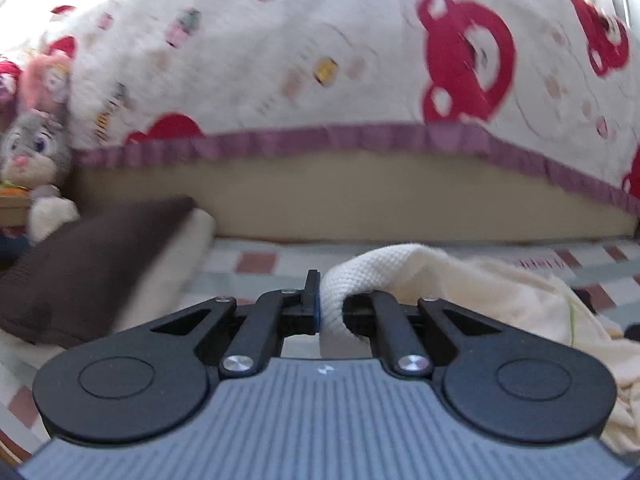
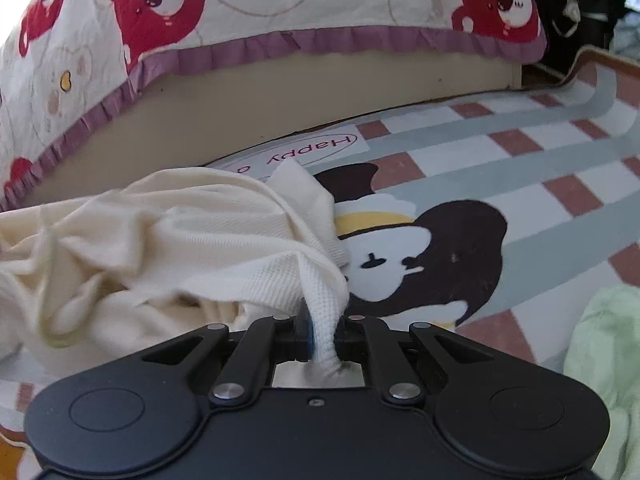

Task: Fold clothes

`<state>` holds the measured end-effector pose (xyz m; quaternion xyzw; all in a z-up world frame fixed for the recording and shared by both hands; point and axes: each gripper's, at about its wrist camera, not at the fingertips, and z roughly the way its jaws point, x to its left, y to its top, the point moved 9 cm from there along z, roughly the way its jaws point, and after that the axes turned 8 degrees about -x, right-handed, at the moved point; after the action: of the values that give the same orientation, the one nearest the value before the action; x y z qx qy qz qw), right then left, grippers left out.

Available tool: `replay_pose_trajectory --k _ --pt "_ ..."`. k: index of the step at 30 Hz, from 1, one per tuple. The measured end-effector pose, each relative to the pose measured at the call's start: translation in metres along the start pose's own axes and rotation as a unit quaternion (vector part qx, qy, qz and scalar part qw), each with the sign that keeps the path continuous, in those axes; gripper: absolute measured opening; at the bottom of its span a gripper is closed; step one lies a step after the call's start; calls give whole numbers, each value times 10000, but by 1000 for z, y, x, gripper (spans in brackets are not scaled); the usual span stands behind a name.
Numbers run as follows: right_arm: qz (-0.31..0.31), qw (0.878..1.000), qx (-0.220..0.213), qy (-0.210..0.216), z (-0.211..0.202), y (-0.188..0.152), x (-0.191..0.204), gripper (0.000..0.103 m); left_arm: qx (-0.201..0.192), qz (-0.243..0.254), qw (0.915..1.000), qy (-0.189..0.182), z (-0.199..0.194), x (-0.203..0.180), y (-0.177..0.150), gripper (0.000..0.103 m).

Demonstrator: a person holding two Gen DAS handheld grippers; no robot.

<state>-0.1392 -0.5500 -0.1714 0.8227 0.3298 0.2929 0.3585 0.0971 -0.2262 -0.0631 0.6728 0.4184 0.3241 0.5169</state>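
A checked rug [image 2: 520,152] with a penguin picture lies before a bed draped in a bear-print cover [image 2: 256,4]; the left gripper [image 1: 320,304] is clamped on a ribbed edge of the cream garment [image 1: 480,280], and the right gripper [image 2: 324,336] pinches another ribbed edge of the same garment [image 2: 180,236]; it lies crumpled on the rug, stretching sideways between them; a brown folded cloth [image 1: 92,264], a stuffed rabbit [image 1: 32,148] and a green cloth [image 2: 604,360] lie apart.
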Motion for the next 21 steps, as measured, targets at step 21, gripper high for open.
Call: replay_pose_trajectory --k 21 --pt "-1010 9886 52 -1113 -85 48 -49 9 1277 -132 9861 -1051 -40 40 -47 10"
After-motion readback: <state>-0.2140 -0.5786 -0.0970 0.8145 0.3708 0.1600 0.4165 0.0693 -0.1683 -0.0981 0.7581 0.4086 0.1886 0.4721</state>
